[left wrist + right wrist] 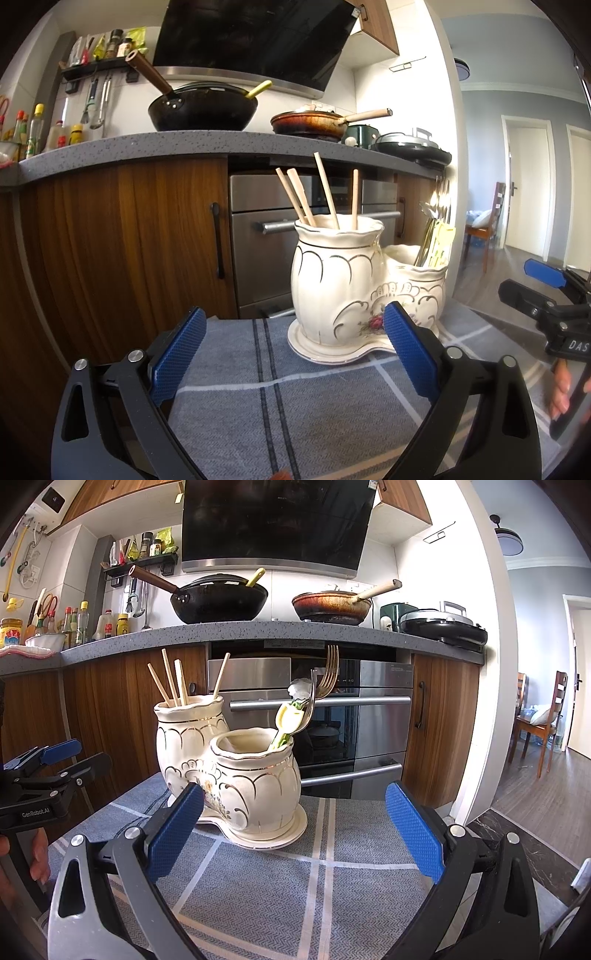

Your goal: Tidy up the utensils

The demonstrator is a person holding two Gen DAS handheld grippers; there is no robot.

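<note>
Centre frame, the cream double-jar ceramic utensil holder point(236, 775) stands on the grey-blue striped cloth point(332, 886): wooden chopsticks point(173, 685) in the taller jar, metal forks point(327, 675) and spoons in the lower. Left gripper point(295, 354) spread wide, empty; right gripper point(295, 830) likewise, both near the holder.

Bright daylight, perhaps from right; edges warped.
</note>
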